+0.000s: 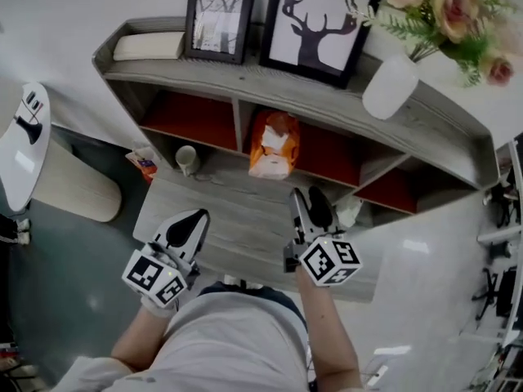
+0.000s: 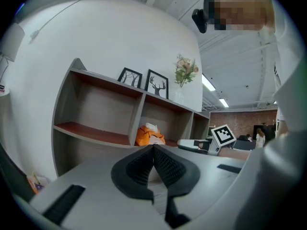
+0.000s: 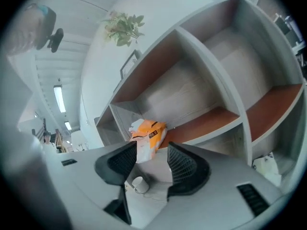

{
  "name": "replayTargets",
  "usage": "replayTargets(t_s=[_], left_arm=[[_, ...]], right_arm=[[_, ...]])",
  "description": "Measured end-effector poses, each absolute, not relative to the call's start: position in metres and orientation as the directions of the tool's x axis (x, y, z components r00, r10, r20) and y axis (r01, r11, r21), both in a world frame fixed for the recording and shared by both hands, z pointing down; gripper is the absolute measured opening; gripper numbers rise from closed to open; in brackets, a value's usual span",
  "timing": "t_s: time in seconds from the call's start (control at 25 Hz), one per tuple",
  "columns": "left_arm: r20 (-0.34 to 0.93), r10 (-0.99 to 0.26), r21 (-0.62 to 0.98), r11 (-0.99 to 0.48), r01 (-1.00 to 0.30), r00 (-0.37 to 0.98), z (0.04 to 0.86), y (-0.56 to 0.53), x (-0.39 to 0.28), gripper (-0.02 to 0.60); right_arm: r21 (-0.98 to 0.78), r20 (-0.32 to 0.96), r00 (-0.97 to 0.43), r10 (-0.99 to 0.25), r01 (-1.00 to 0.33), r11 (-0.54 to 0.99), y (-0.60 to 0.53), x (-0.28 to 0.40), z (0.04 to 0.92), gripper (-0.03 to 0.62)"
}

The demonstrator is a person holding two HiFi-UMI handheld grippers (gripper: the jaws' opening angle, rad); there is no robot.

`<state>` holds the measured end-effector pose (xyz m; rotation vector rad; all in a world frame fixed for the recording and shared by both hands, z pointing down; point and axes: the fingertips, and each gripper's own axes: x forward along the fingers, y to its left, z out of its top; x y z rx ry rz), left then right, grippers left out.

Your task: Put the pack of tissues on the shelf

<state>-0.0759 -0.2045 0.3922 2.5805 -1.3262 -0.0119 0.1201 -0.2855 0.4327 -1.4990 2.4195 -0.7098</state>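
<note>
The orange and white pack of tissues (image 1: 274, 145) lies in the middle compartment of the grey shelf (image 1: 270, 84), on its red-brown board. In the right gripper view the pack (image 3: 149, 137) shows just beyond the jaws, apart from them. My right gripper (image 1: 309, 207) is held in front of that compartment, open (image 3: 152, 159), with nothing between its pads. My left gripper (image 1: 188, 229) is further left and lower, shut (image 2: 153, 148) and empty. From the left gripper view the pack (image 2: 149, 136) is seen ahead on the shelf.
Two framed pictures (image 1: 219, 19) (image 1: 319, 27), a white vase of flowers (image 1: 391, 86) and a flat white thing (image 1: 149, 46) stand on the shelf's top. A white cup (image 1: 187, 159) sits on the lowest board. A round white stool (image 1: 24, 145) is at the left.
</note>
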Motion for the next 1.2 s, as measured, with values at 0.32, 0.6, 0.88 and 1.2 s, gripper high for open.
replayTargets(t_s=[0.32,0.6,0.88,1.2], left_arm=[[0.086,-0.729,0.226,-0.650,-0.726,0.679,0.392,-0.221,-0.038,0.015],[0.080,-0.666,0.234,-0.710,-0.664,0.741,0.394,-0.228,-0.008,0.015],[0.086,-0.630,0.230,-0.741,-0.631,0.772,0.396,-0.232,0.008,0.016],[0.095,-0.626,0.230,-0.742,-0.629,0.774,0.398,-0.229,0.011,0.015]], right_arm=[[-0.399,0.035,-0.410,-0.911,-0.842,0.364,-0.245,0.145,0.404,0.092],[-0.389,0.035,-0.378,-0.925,-0.858,0.336,-0.217,0.158,0.402,0.075],[-0.390,0.051,-0.347,-0.936,-0.870,0.301,-0.204,0.166,0.410,0.074],[-0.381,0.076,-0.348,-0.934,-0.876,0.295,-0.199,0.164,0.420,0.067]])
